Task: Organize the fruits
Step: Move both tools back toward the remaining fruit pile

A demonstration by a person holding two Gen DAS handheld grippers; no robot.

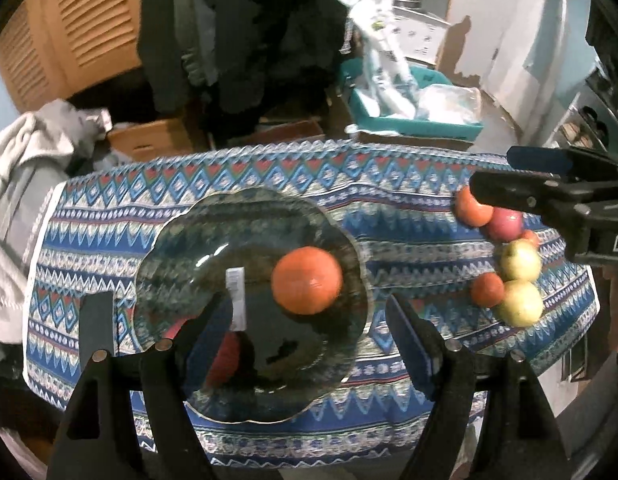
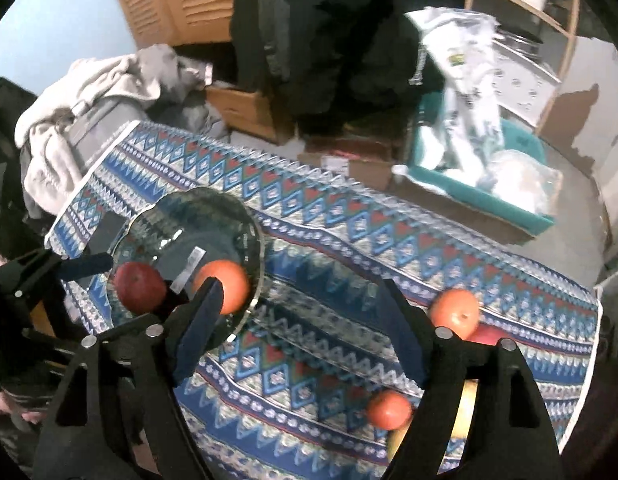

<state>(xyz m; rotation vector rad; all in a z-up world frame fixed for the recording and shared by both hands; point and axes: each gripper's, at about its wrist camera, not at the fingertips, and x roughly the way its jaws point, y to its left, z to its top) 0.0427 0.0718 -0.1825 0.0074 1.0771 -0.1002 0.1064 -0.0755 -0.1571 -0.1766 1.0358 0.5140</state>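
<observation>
**Two fruits on the plate, the rest in a cluster on the cloth**

My left gripper (image 1: 309, 332) hangs over the glass plate (image 1: 181, 236), its fingers spread wide with nothing between them. On the plate lie an orange (image 1: 307, 280) and a red apple (image 2: 139, 288), near each other; the apple is partly hidden behind my left finger in the left wrist view.

My right gripper (image 2: 301, 328) is also spread and empty, above the patterned tablecloth (image 2: 329, 240), between the plate and the remaining fruit. Those fruits sit close together near the cloth's right edge: an orange (image 1: 471, 210) at the far end, a red apple (image 1: 505, 224) touching it, two yellow apples (image 1: 521, 260) one before the other, and a small orange (image 1: 487, 290) just beside them.

Beyond the table stands a teal bin (image 1: 409, 120) with plastic bags.
</observation>
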